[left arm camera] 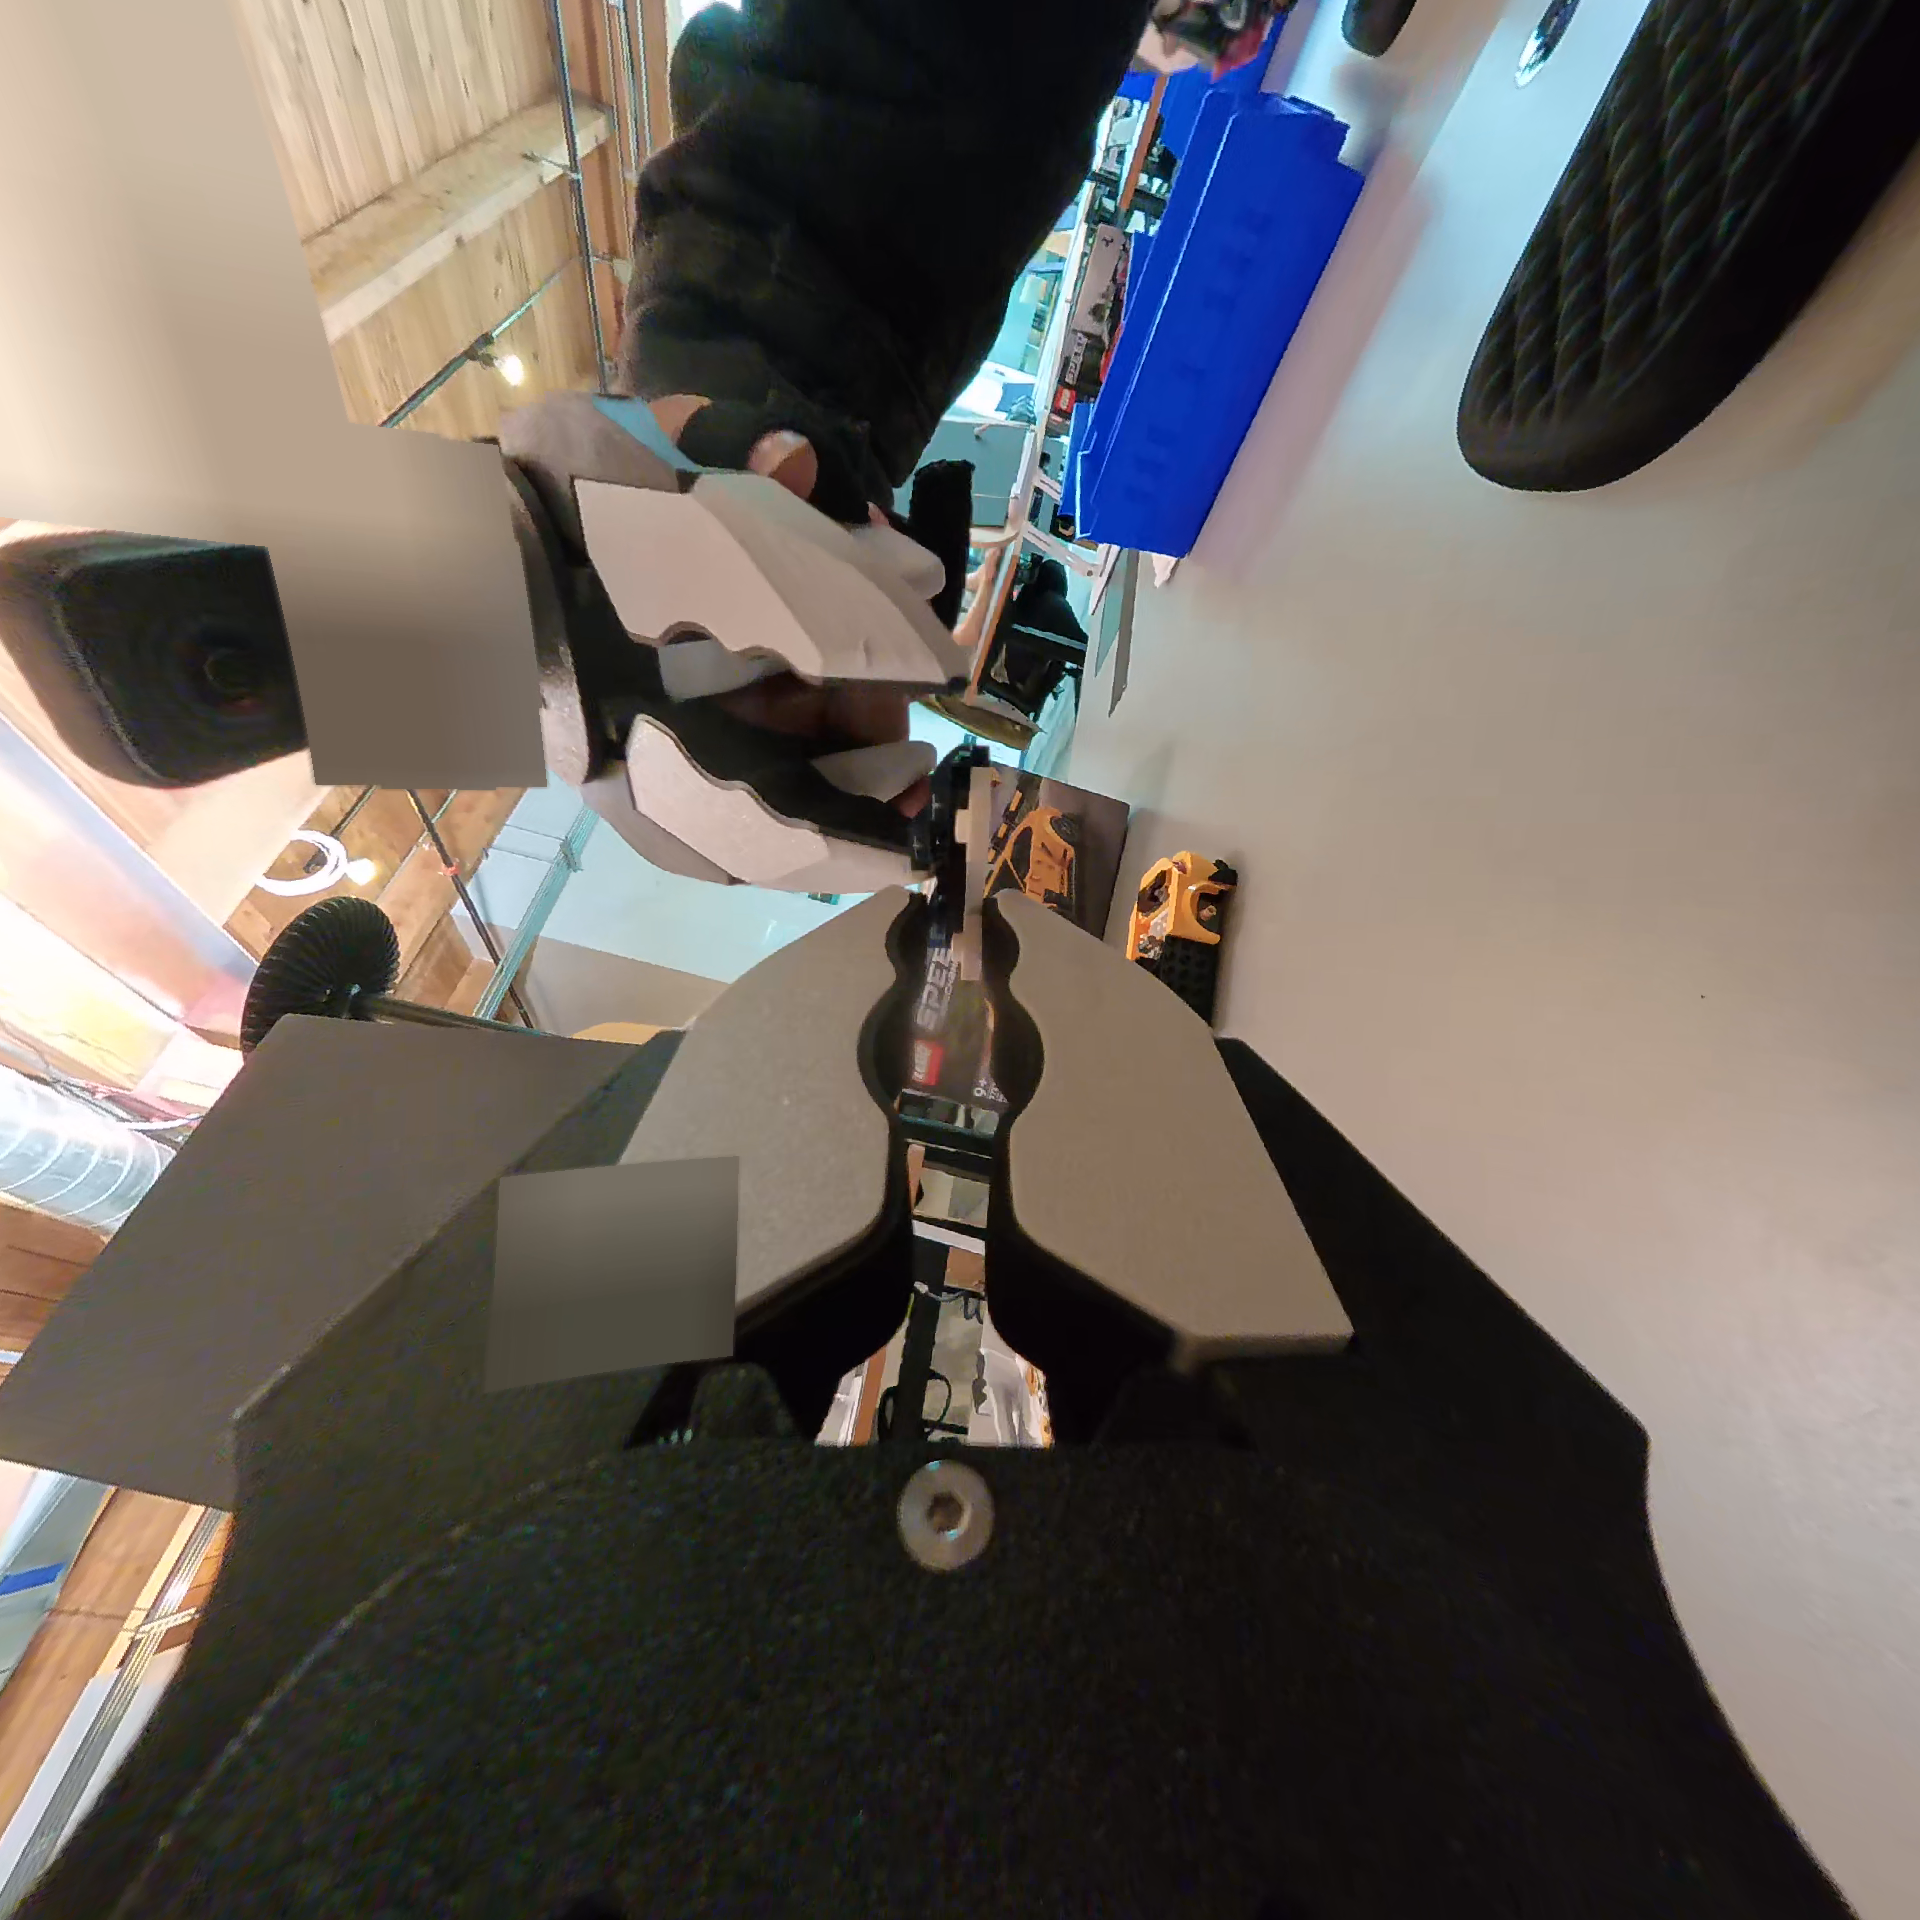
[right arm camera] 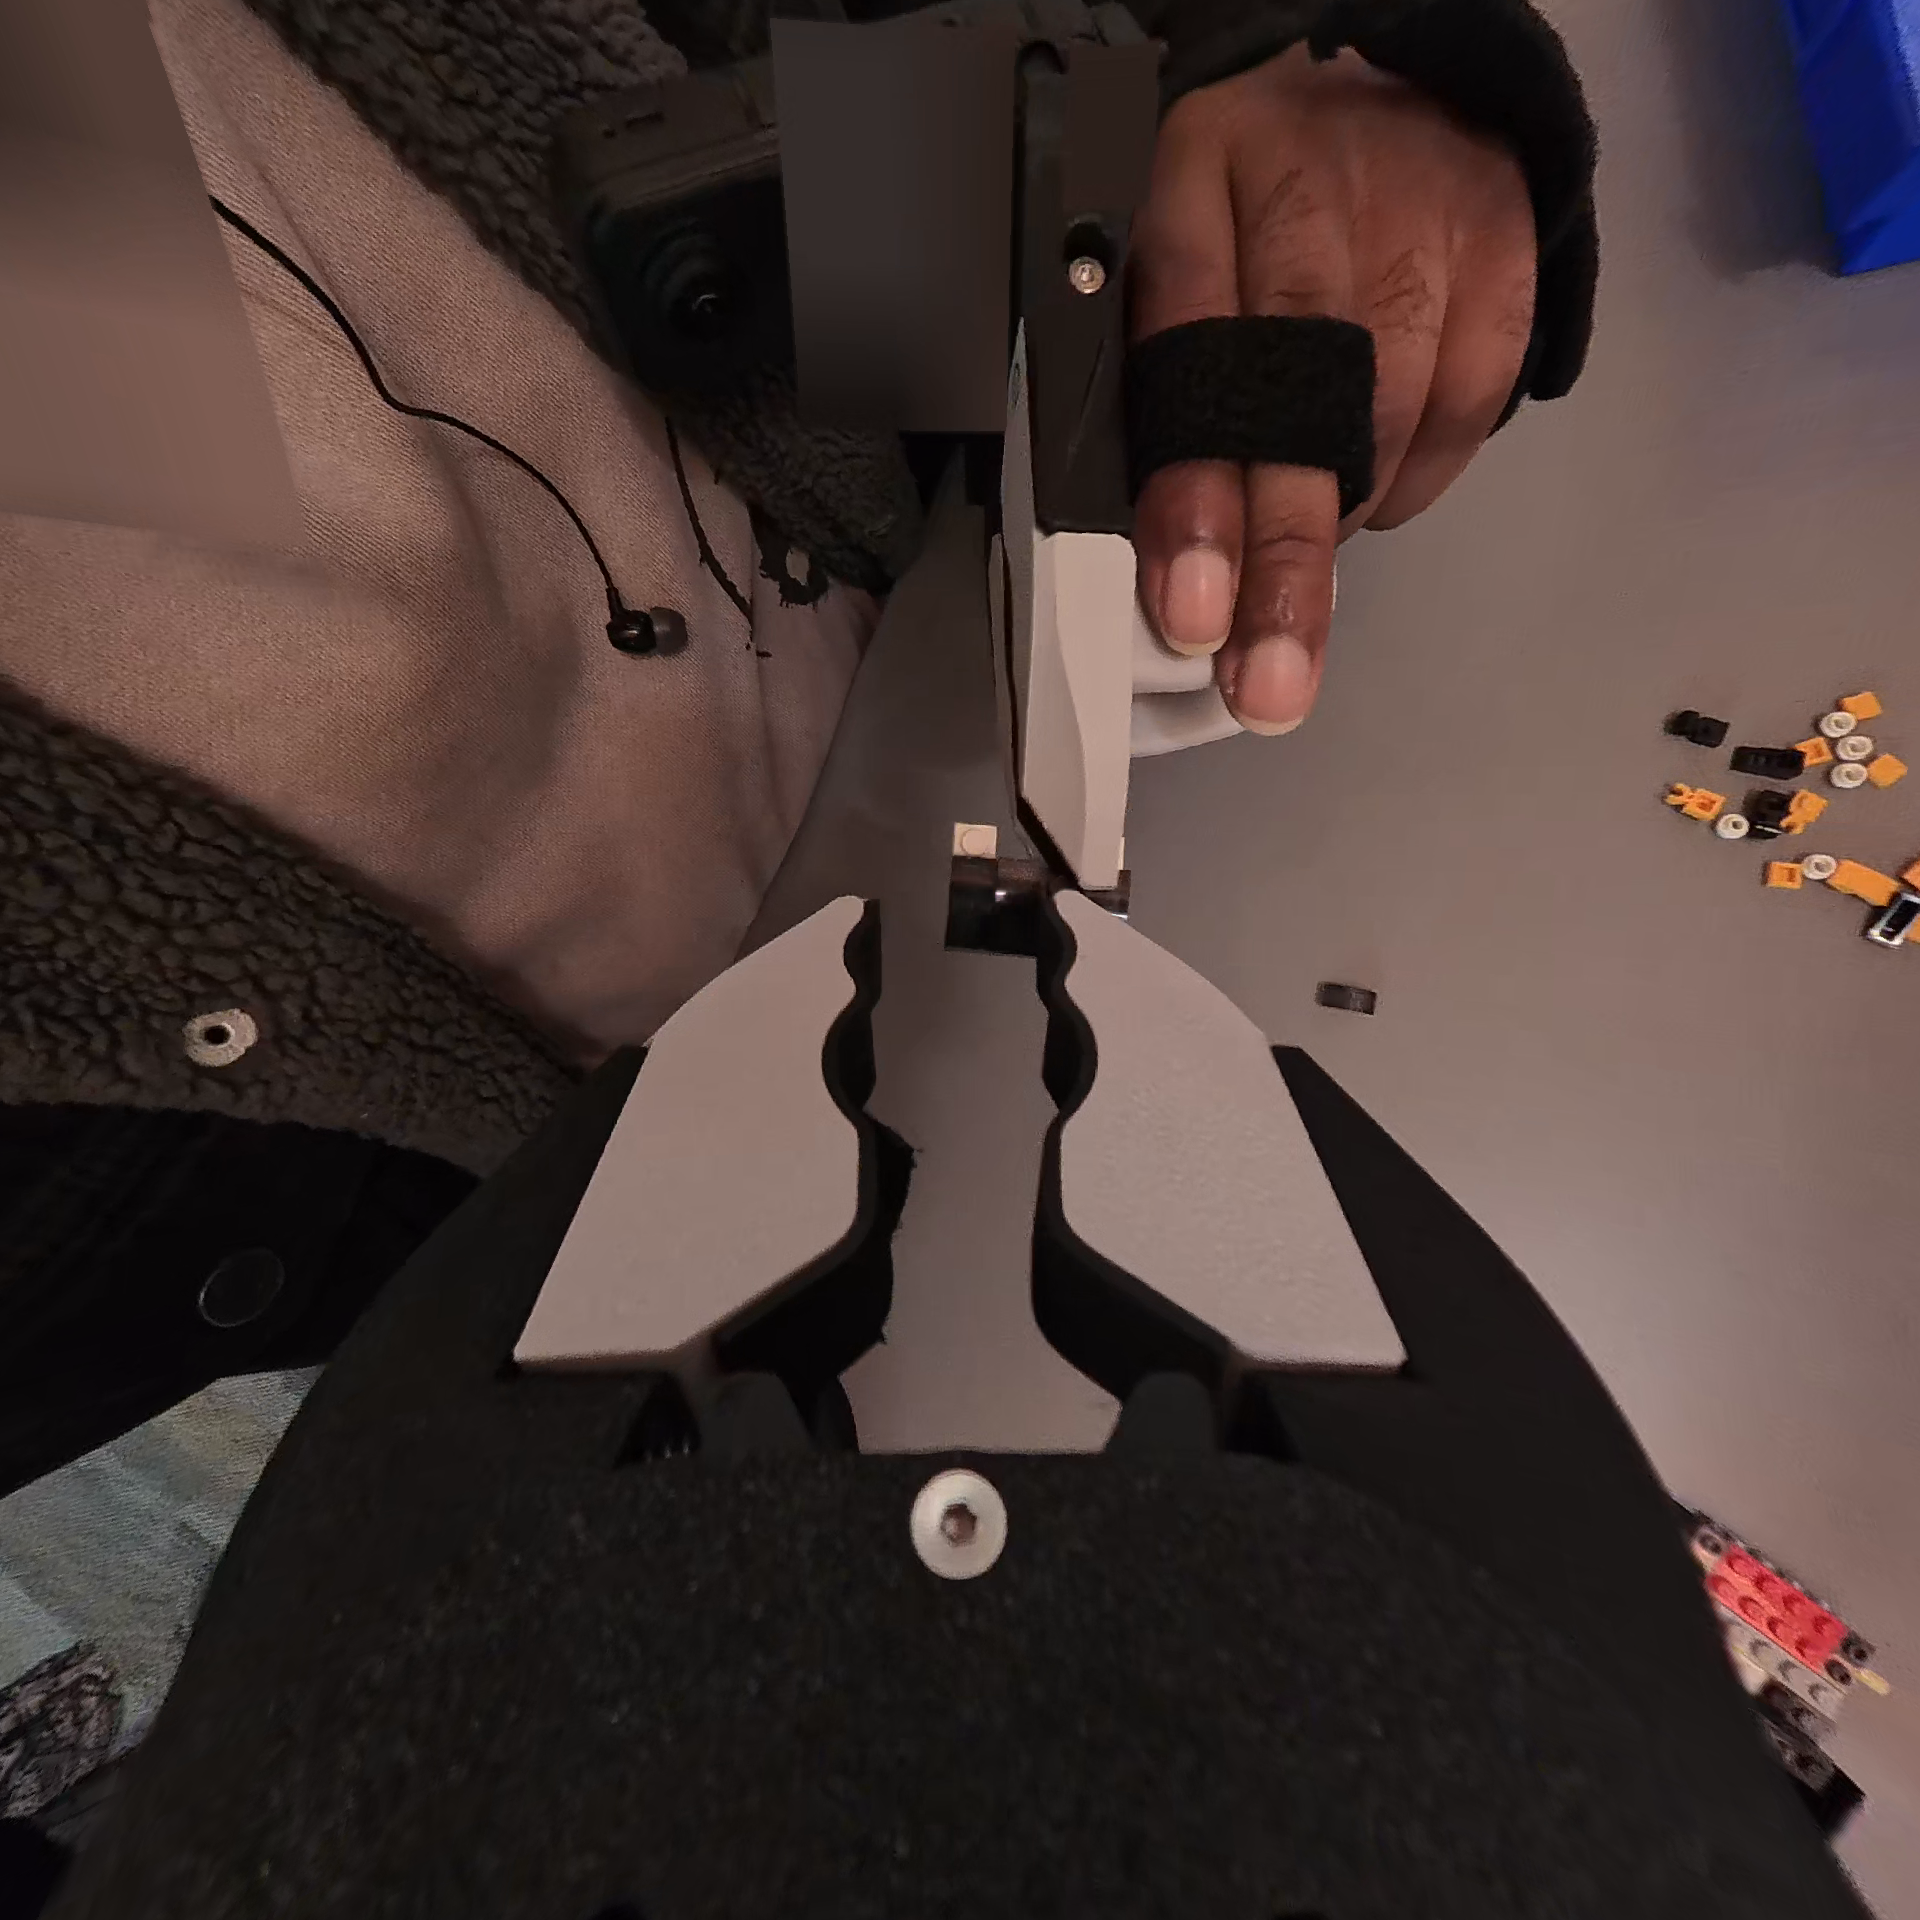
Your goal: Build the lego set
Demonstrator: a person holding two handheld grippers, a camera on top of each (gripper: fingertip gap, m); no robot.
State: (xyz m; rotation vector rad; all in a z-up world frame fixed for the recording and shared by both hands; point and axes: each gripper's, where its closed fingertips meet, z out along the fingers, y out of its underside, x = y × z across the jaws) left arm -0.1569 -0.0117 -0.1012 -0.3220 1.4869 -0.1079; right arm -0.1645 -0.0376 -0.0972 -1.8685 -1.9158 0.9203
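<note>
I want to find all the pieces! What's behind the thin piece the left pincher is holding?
Behind the thin gray-and-black piece sits a booklet picturing a yellow car, with a half-built yellow car beside it. The left pincher covers the booklet's lower part.

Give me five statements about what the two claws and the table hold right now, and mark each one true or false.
1. The left claw is shut on a small black and white lego assembly. True.
2. The right claw is clamped tight with no gap between its fingers. False: its fingers stand apart, with the table showing between them.
3. Loose orange, black and white lego pieces lie on the table. True.
4. The bins at the back of the table are red. False: they are blue.
5. A partly built orange and black lego model stands on the table beside a booklet. True.
</note>
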